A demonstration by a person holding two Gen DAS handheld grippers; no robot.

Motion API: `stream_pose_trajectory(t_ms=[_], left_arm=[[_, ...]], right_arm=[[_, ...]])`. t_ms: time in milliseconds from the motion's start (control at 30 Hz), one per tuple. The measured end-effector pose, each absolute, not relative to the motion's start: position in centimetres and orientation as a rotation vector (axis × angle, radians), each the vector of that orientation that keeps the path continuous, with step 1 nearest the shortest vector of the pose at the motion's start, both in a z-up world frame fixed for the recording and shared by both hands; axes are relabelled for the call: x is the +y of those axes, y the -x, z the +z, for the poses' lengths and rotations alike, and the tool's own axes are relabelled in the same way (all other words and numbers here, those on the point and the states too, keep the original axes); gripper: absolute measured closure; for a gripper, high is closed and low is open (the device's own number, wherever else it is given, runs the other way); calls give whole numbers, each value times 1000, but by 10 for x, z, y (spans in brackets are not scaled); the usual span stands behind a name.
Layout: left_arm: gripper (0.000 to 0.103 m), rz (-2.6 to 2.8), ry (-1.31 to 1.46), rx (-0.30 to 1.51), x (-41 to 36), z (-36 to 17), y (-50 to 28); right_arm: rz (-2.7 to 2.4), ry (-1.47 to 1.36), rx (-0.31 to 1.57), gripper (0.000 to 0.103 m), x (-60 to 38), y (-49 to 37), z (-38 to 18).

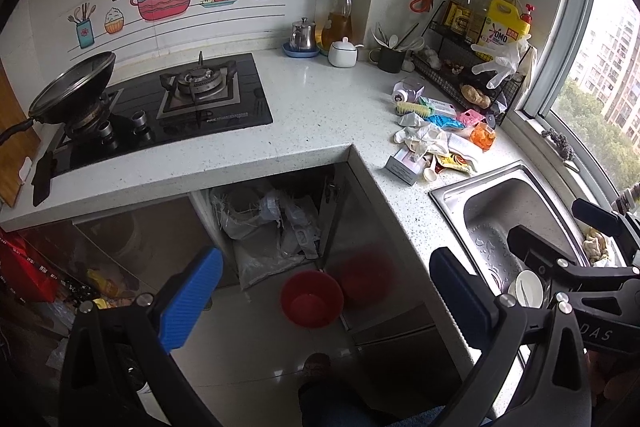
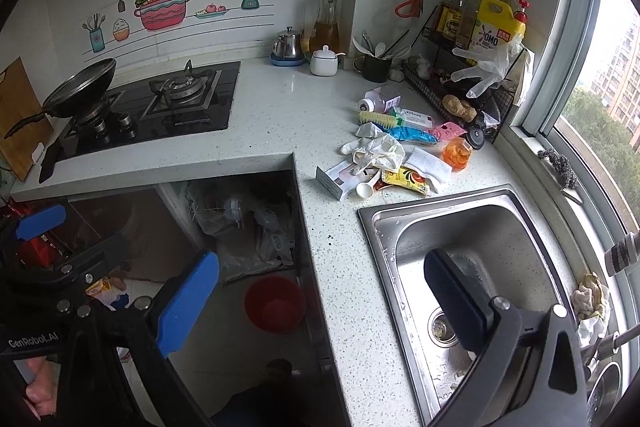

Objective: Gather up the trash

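Note:
A pile of trash (image 1: 432,135) (image 2: 400,147) lies on the white counter between the sink and the wire rack. In it are crumpled white gloves (image 2: 376,151), a small box (image 2: 340,179), a yellow sachet (image 2: 406,179), a blue packet (image 2: 412,135) and an orange cup (image 2: 456,153). A red bucket (image 1: 312,303) (image 2: 276,303) stands on the floor below the counter corner. My left gripper (image 1: 328,295) (image 2: 72,239) hangs open and empty above the floor, over the bucket. My right gripper (image 2: 320,303) (image 1: 560,231) is open and empty by the sink's near edge.
A steel sink (image 2: 372,223) holds a dish (image 1: 528,287). A gas stove (image 1: 200,95) with a pan (image 1: 72,87) sits at the left. A wire rack (image 2: 452,95) with bottles stands by the window. An open cabinet (image 1: 272,227) under the counter holds plastic bags.

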State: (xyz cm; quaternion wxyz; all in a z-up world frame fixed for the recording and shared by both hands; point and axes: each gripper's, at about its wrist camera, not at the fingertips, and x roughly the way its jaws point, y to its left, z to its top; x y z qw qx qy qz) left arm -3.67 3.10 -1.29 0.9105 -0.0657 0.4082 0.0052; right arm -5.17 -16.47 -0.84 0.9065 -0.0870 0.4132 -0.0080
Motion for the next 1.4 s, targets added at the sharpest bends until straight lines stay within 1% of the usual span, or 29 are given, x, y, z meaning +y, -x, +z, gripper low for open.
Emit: stream_pose_trajectory(t_ms=[1033,1400], left_arm=[[0,-19,141,854,33,-15,39],[0,-83,98,893,23,-18,5]], right_arm=[[-9,189,866,0,-163,55,-10],[-44,166,873,0,-175,37,-11]])
